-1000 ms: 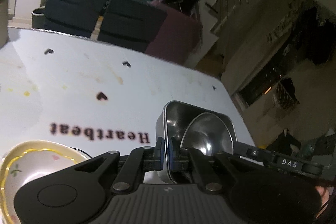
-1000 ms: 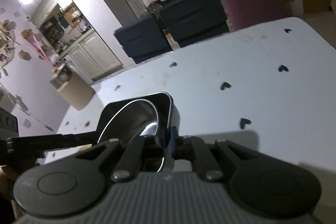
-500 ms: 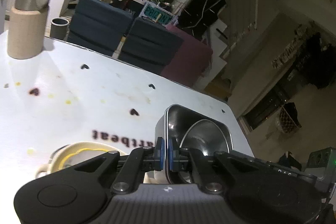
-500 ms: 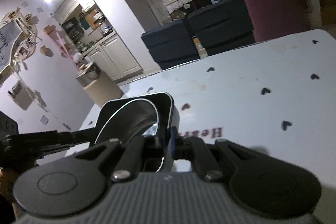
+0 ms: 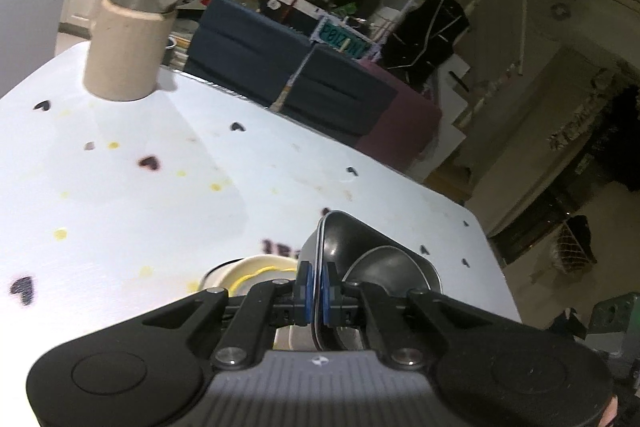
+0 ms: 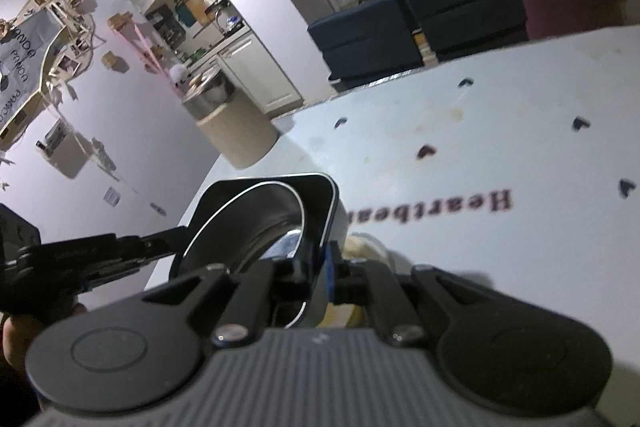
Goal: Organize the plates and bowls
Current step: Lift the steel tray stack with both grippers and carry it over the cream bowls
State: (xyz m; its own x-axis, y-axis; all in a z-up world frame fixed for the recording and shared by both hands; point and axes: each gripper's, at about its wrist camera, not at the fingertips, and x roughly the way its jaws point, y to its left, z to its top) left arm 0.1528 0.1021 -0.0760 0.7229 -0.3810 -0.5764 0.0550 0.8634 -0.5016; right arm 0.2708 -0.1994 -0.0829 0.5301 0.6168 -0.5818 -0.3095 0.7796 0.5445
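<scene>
Left wrist view: the left gripper (image 5: 315,287) is clenched on one wall of a square metal container (image 5: 360,247), its blue pads (image 5: 304,287) pressing that thin wall from both sides. The container is tilted, its open side facing right in the picture. A round metal bowl (image 5: 384,267) sits inside it, nested against the far wall. Just left of the container and partly under the gripper lies a cream bowl (image 5: 256,273) with a yellow line around its rim, resting on the white surface (image 5: 140,195). The surface carries small dark heart marks and yellowish spots, and part of a printed word shows just above the cream bowl. Near the far left edge of the surface stands a beige jug with a metal lid (image 5: 130,39). Beyond the surface are dark blue seats (image 5: 256,55) and a maroon seat (image 5: 400,123).

Right wrist view: the right gripper (image 6: 320,271) is clenched on the opposite wall of the same square metal container (image 6: 280,195), with the wall caught between its pads. The round metal bowl (image 6: 264,223) shows inside, its bright rim curving across the opening. On the left, the left gripper (image 6: 120,247) reaches in and grips the container's other side, with part of the person's hand (image 6: 16,335) below it. The container is above the white surface (image 6: 480,147), and a bit of the cream bowl (image 6: 360,243) shows just beyond the pads on the right. The word "Heartbeat" is printed upside down on the surface. The beige jug (image 6: 236,131) stands at the far corner.
</scene>
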